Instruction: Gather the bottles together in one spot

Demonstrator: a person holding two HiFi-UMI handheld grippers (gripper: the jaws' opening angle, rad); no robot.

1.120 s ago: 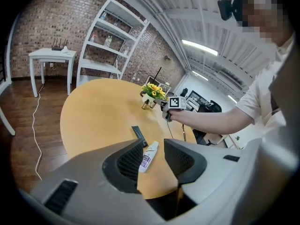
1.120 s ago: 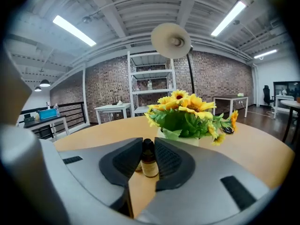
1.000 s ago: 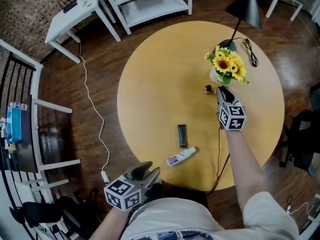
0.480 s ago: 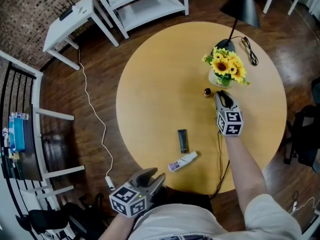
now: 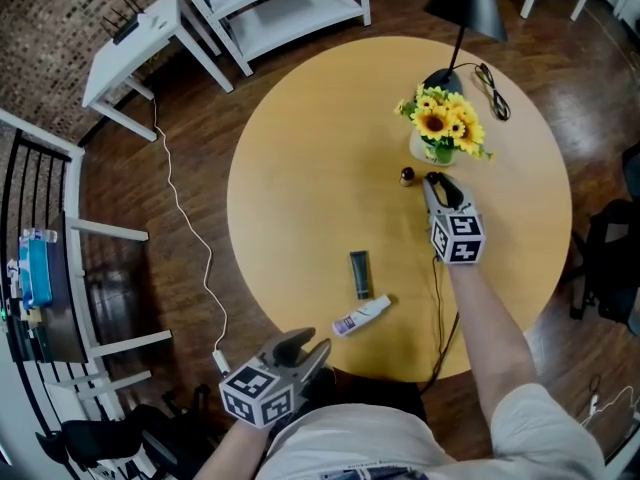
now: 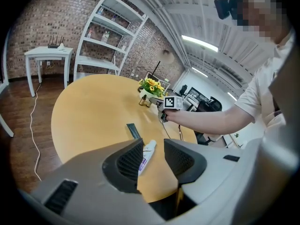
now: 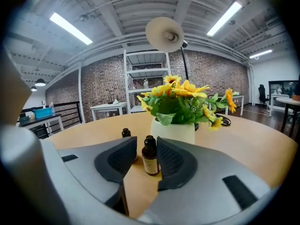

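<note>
Two small brown bottles stand next to the sunflower vase [image 7: 172, 130]. One brown bottle [image 7: 150, 156] stands upright between the jaws of my right gripper [image 7: 146, 144], which are opening; there is a gap on its left side. The other brown bottle [image 7: 125, 134] [image 5: 407, 177] stands just left of it. A white tube bottle [image 5: 362, 314] [image 6: 148, 151] and a dark tube [image 5: 360, 273] [image 6: 133, 130] lie near the table's front edge. My left gripper [image 5: 303, 346] [image 6: 153, 146] hangs open and empty off the near edge, pointing at them.
The round wooden table [image 5: 300, 168] also carries a black lamp [image 5: 465, 3] with its cable behind the vase [image 5: 440, 133]. A cable runs over the table's front edge under my right arm. White shelves and a side table stand beyond on the wooden floor.
My right gripper stays beside the vase, hardly moved. My left gripper has drifted a little to the right below the table's near edge.
</note>
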